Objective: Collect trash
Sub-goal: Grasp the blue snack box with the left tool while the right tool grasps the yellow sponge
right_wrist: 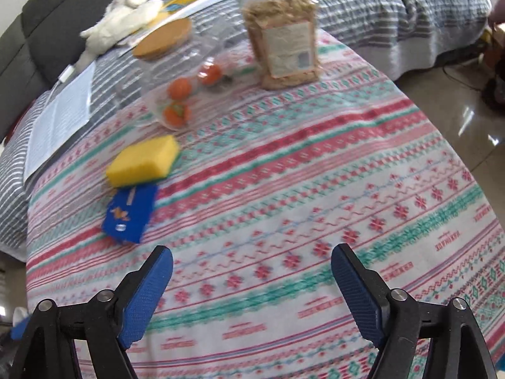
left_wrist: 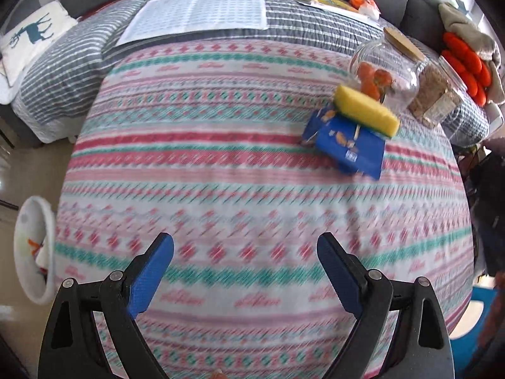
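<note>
Left gripper (left_wrist: pixel 244 246), right gripper (right_wrist: pixel 252 257): jaws apart, empty. Blue wrapper (left_wrist: pixel 347 145): on tablecloth (left_wrist: pixel 221 189), two o'clock, under yellow sponge (left_wrist: pixel 366 110). Bin (left_wrist: pixel 33 249): nine o'clock. Advice: pinch wrapper's exposed edge, leave sponge.

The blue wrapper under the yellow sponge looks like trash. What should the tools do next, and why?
Probably move the left tool toward the yellow sponge and lift it off, because it lies on the blue wrapper and pins it to the patterned cloth. Both tools are open and empty, so the right tool could then take the wrapper for the white bin.
</note>
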Motion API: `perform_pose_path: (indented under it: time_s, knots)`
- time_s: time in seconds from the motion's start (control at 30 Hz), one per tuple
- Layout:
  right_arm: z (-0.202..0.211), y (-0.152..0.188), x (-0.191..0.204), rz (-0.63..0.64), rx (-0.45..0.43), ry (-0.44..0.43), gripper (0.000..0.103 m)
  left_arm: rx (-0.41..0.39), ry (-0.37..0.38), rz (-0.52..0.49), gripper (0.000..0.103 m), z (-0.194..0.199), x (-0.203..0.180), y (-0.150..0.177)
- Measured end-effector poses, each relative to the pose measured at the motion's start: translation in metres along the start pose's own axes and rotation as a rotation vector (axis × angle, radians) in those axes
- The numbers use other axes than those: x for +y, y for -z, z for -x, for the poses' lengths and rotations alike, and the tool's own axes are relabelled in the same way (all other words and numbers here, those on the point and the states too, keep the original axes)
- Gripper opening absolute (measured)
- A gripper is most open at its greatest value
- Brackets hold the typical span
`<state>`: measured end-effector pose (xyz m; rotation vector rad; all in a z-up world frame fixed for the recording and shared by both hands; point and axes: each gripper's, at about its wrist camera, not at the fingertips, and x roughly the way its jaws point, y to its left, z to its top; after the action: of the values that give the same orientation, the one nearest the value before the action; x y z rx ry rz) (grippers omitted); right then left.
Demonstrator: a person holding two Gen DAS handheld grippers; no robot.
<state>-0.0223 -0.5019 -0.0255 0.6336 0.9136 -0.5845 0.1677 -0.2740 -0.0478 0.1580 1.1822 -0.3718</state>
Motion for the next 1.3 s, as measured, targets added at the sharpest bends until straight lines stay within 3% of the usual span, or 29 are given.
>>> perform_pose_path:
  time_s: [0.07, 0.27, 0.3, 0.43, 0.57, 0.83, 0.97, 1.17, 1.3]
  knots:
    - [-0.009, -0.002, -0.008, -0.01, 0.04, -0.006, 0.086, 0.002, 0.039, 0.017, 0.094, -0.007, -0.009, -0.013]
    - [-0.012, -0.015, -0.025, -0.015, 0.012, 0.011, 0.087, -0.034, 0.159, 0.006, 0.089, -0.035, -0.035, -0.05]
    - [-0.014, -0.016, -0.029, -0.028, 0.017, 0.009, 0.087, -0.028, 0.176, 0.007, 0.083, -0.04, -0.038, -0.053]
    - [-0.028, -0.016, -0.041, -0.069, 0.066, -0.017, 0.087, 0.057, 0.371, 0.064, 0.059, -0.077, -0.044, -0.066]
    - [-0.027, -0.017, -0.044, -0.055, 0.06, 0.001, 0.086, 0.084, 0.463, 0.136, 0.042, -0.091, -0.044, -0.063]
    - [-0.033, -0.016, -0.047, -0.038, 0.069, 0.015, 0.086, -0.004, 0.498, 0.23, 0.014, -0.086, -0.038, -0.06]
    - [-0.034, -0.015, -0.046, -0.047, 0.075, 0.009, 0.086, -0.022, 0.518, 0.221, 0.008, -0.07, -0.03, -0.059]
    - [-0.036, -0.018, -0.034, -0.052, 0.065, 0.0, 0.086, -0.058, 0.462, 0.116, 0.001, -0.021, -0.008, -0.038]
    - [-0.046, -0.021, -0.011, -0.055, 0.087, -0.046, 0.087, -0.094, 0.351, 0.048, 0.001, 0.011, 0.027, -0.007]
